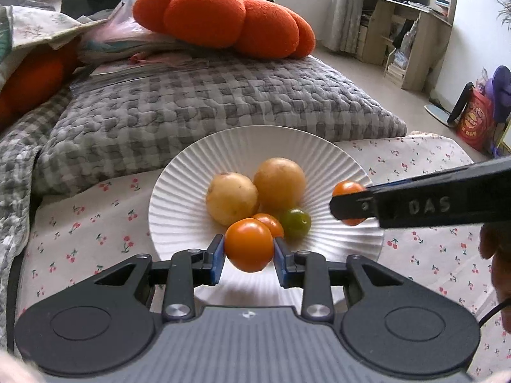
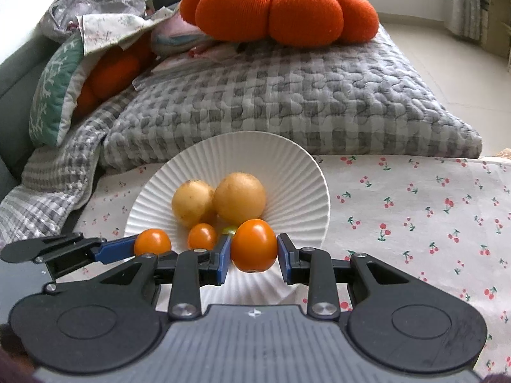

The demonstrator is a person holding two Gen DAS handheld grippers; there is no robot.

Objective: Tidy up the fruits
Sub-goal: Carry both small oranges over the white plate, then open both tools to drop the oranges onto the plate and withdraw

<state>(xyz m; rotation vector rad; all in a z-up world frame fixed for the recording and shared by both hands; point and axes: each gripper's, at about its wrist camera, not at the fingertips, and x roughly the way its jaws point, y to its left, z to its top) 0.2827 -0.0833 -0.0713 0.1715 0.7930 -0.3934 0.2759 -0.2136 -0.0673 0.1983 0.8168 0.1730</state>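
Note:
A white ribbed plate (image 1: 191, 166) (image 2: 287, 166) sits on a cherry-print cloth. It holds two yellow round fruits (image 1: 231, 198) (image 2: 239, 198), a small orange tomato (image 1: 271, 221) (image 2: 202, 236) and a green tomato (image 1: 297, 221). My left gripper (image 1: 248, 249) is shut on an orange tomato (image 1: 248, 244) above the plate's near edge. My right gripper (image 2: 254, 250) is shut on another orange tomato (image 2: 254, 245). In the left wrist view the right gripper (image 1: 349, 204) enters from the right over the plate rim. In the right wrist view the left gripper (image 2: 150, 245) shows at left with its tomato.
A grey quilted cushion (image 1: 223, 102) (image 2: 287, 95) lies right behind the plate, with an orange pumpkin pillow (image 1: 223, 16) (image 2: 281, 6) on top. Folded cloths and pillows pile at left. A shelf (image 1: 408, 22) and bags stand at far right. Cherry-print cloth (image 2: 415, 210) extends right.

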